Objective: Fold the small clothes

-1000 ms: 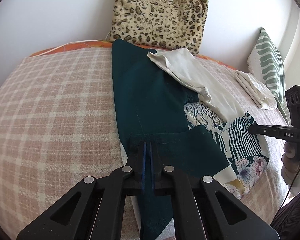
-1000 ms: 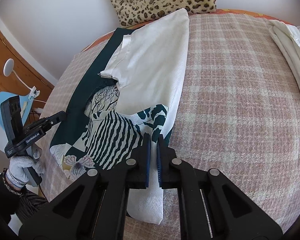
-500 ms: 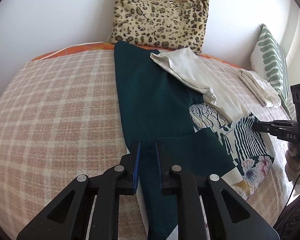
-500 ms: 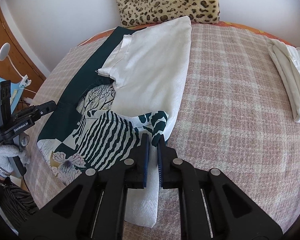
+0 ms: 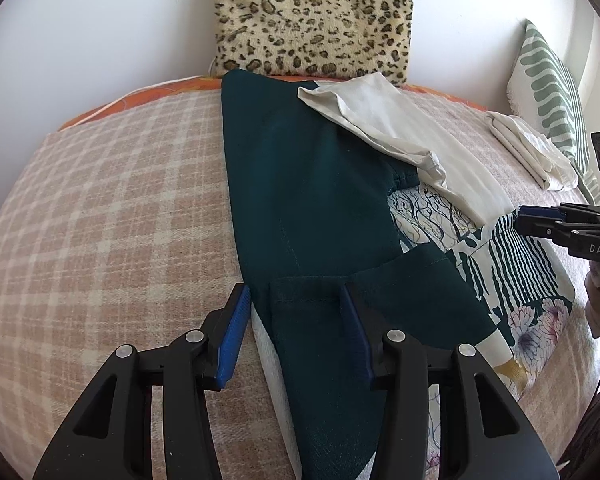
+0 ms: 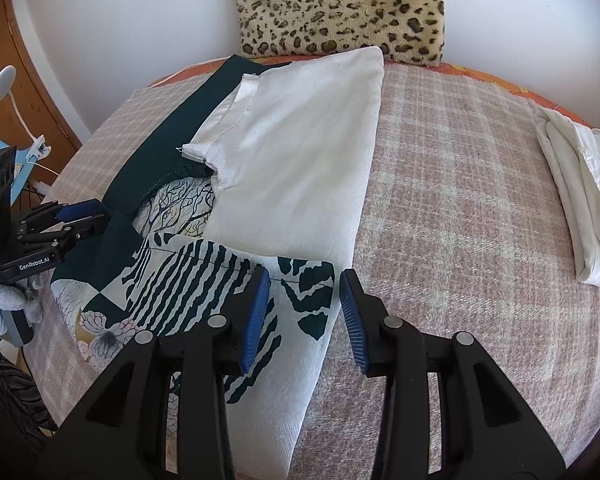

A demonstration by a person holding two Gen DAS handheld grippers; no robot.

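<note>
A small garment lies flat on the plaid bed cover, with a dark green side, a white side and a striped, flowered print showing between them. My left gripper hovers over the green hem near the cover's front. Its jaws are opening and the blue pads do not press the cloth lying between them. My right gripper stands over the garment's printed and white edge, jaws opening too, pads clear of the cloth. Each gripper appears in the other's view, the right gripper and the left gripper.
A leopard-print cushion leans on the wall behind the garment. A folded white cloth lies at the right of the bed, beside a green-striped pillow. Wooden furniture and a white lamp stand off the left side.
Both grippers were shut on the garment's near edges a second ago. Their jaws have since spread and let the cloth go. The garment lies as it did.
</note>
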